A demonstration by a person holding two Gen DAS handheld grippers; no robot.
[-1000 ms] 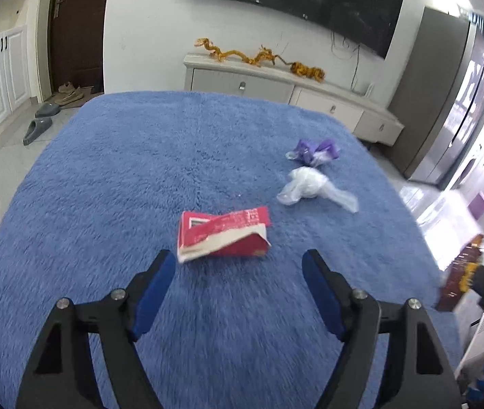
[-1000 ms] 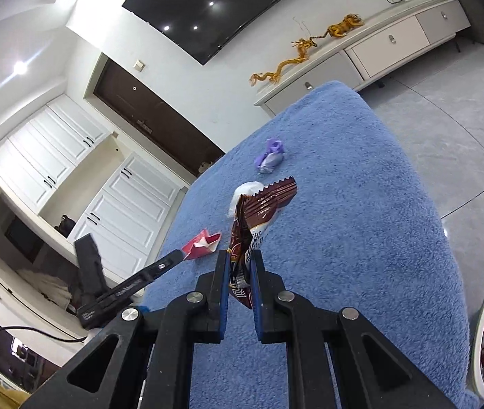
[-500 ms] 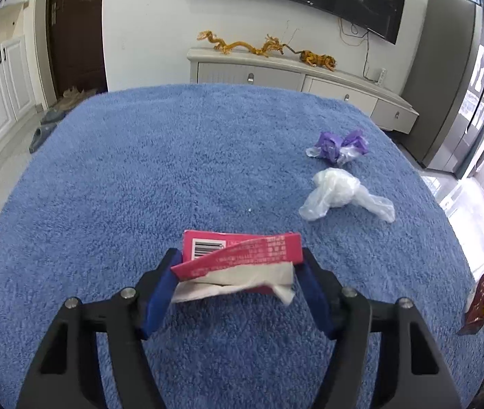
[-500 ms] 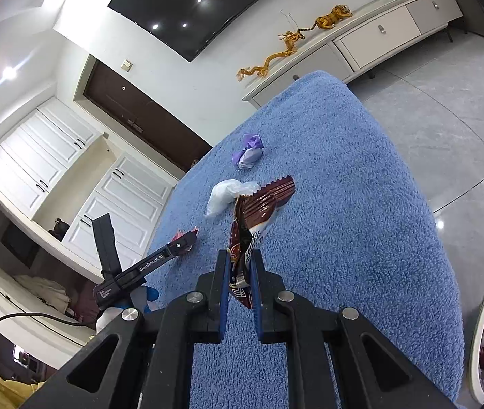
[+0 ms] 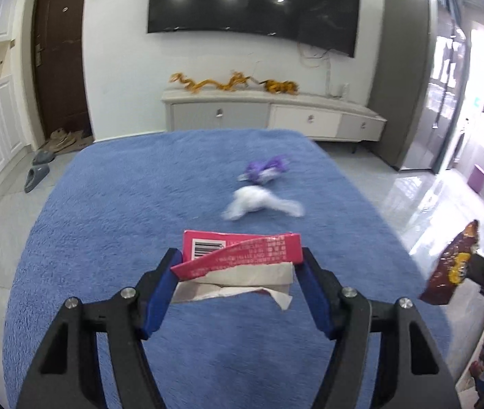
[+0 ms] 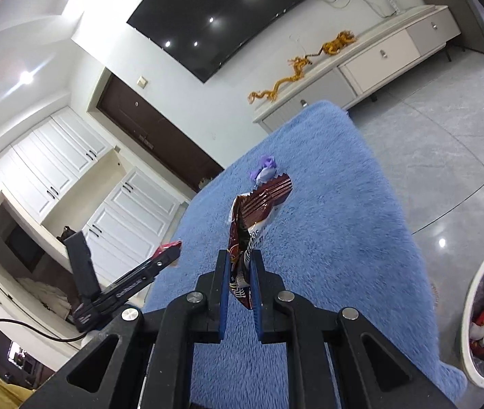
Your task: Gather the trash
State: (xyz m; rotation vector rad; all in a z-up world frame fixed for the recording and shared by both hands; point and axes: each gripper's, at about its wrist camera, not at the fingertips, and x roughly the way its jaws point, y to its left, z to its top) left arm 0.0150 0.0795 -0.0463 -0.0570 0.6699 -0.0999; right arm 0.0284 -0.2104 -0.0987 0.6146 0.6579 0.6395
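Observation:
My left gripper is shut on a torn pink carton and holds it above the blue rug. A crumpled white plastic bag and a purple wrapper lie on the rug beyond it. My right gripper is shut on a dark brown snack wrapper, which stands up between its blue pads. The left wrist view shows that wrapper at the right edge. In the right wrist view the left gripper shows at the left with a pink corner of the carton, and the purple wrapper lies behind the snack wrapper.
A white-rimmed trash bin with several pieces of rubbish inside stands on the tiled floor at the rug's right. A low white cabinet lines the far wall under a television. Slippers lie by the door.
My left gripper closed on the pink carton and lifted it off the rug. My right gripper, still holding the snack wrapper, shifted a little, and the trash bin shows more.

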